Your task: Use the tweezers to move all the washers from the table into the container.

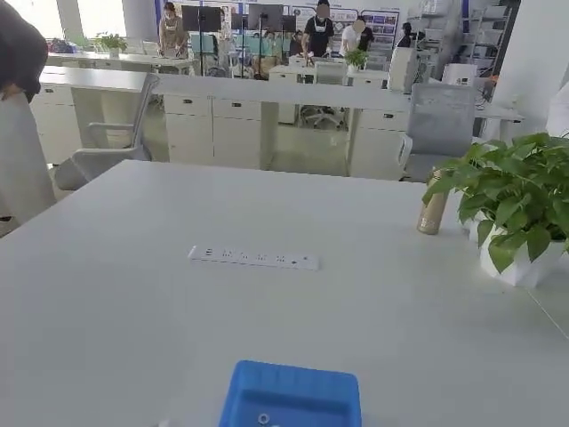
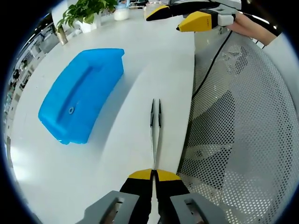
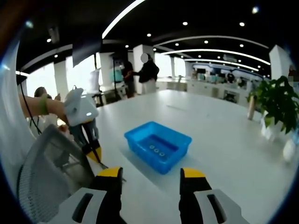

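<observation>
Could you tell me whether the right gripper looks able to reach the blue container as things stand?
Probably yes: the open right gripper points toward the blue container, with bare table between them and nothing in the way.

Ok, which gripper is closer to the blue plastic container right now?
Left, probably. The left gripper, clamping thin metal tweezers, sits just beside the blue plastic container. The right gripper, fingers open, hangs farther back, facing it.
</observation>
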`<state>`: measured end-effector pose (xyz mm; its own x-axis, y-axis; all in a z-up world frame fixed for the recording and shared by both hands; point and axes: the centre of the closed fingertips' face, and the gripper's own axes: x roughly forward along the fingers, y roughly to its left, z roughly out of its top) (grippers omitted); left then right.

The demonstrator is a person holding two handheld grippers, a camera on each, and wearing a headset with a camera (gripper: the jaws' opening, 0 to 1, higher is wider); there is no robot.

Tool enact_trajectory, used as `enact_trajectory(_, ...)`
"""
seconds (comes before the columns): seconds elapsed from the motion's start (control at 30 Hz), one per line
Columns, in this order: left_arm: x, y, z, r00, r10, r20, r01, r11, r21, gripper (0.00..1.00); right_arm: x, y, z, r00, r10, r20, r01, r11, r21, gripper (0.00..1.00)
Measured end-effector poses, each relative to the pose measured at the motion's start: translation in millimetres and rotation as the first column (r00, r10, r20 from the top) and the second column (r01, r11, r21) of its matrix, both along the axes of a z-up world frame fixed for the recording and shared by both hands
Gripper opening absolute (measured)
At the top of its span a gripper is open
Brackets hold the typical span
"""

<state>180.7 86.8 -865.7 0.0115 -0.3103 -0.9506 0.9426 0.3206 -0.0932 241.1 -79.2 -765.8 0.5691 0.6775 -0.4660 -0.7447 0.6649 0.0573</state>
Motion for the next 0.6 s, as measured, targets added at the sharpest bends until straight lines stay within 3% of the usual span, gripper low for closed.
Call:
enact_trajectory(0.4, -0.4, 5.3, -3.0, 1.0, 0.014, -0.019, -0.014, 1.0, 0.009, 0.0, 0.1, -1.2, -0.2, 1.0, -0.007, -0.002, 0.007, 1.0, -0.005, 0.46)
enact_trajectory(0.6, -5.4, 3.9, 3.1, 0.999, 0.025, -0.035, -0.025, 1.0, 0.001, 0.0, 0.1, -1.8, 0.4, 1.0, -0.01, 0.001, 0.01, 1.0, -0.004, 0.45)
